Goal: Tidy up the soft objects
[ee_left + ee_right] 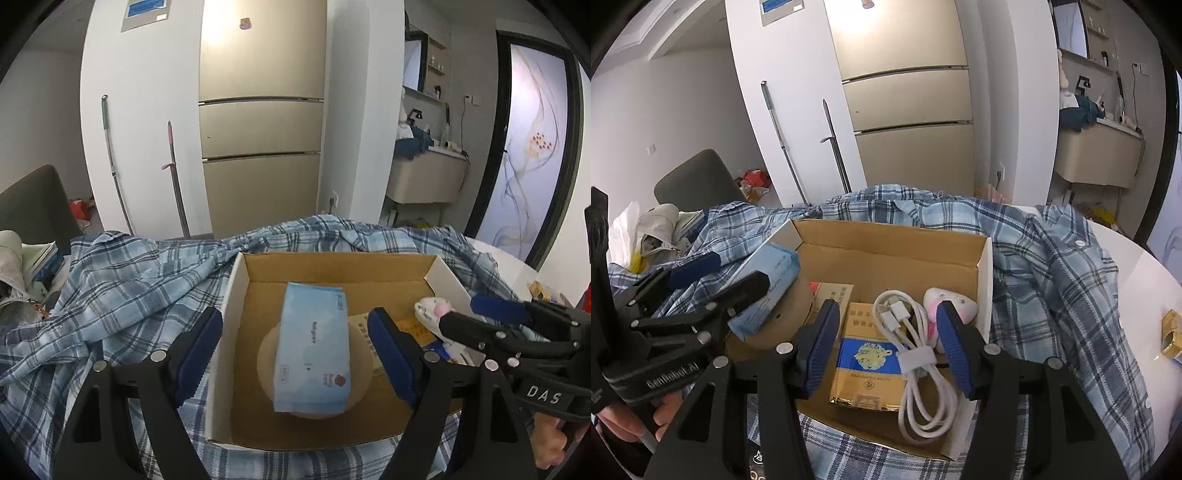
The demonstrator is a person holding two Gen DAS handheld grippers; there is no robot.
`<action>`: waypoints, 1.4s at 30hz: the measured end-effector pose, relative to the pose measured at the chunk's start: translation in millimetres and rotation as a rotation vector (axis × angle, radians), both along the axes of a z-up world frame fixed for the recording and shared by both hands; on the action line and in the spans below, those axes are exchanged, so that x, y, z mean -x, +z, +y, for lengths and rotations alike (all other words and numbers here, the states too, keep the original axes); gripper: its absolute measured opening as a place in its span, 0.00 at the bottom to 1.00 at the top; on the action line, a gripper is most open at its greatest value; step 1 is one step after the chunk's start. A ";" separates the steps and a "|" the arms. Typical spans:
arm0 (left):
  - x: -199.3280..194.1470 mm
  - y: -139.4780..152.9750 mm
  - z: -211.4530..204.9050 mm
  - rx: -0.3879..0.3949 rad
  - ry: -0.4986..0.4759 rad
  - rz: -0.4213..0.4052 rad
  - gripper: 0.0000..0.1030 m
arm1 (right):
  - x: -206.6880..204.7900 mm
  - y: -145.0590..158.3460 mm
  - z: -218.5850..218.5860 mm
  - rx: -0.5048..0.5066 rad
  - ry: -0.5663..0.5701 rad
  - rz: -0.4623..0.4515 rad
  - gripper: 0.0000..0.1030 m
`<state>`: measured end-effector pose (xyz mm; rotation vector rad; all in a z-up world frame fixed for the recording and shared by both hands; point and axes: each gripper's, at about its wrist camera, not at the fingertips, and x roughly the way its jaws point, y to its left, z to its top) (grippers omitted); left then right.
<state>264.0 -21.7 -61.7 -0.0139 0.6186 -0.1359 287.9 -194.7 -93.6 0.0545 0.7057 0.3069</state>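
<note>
An open cardboard box (332, 266) (886, 251) sits on a blue plaid shirt (122, 295) (1052, 280). A light blue tissue pack (314, 347) (768, 291) lies on a round tan object (364, 369) (798, 310) inside the box. A small white and pink plush toy (434, 308) (955, 304) lies at the box's right side. My left gripper (295, 354) is open, its fingers either side of the tissue pack above the box. My right gripper (890, 347) is open over a gold and blue packet (864, 369) and a coiled white cable (916, 354).
The shirt covers a white round table (1137, 280) with a gold object (1172, 332) at its right edge. A grey chair (698, 181), bags and books are on the left. A beige fridge (258, 122) and two mop handles (114, 162) stand behind.
</note>
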 end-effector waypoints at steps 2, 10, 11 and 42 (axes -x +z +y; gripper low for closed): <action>1.8 3.2 1.0 0.006 -0.001 -0.007 0.81 | -1.1 -0.2 1.0 0.003 0.005 0.004 0.52; 32.8 48.9 -13.3 -0.029 0.013 -0.118 0.80 | 8.4 21.0 5.3 0.033 -0.005 -0.072 0.52; 38.3 57.2 -14.6 -0.029 0.018 -0.139 0.80 | 11.9 27.1 5.7 0.044 -0.011 -0.091 0.52; 223.0 80.2 -31.8 -0.034 0.076 -0.387 0.81 | 169.2 84.8 -19.2 0.038 -0.077 -0.343 0.55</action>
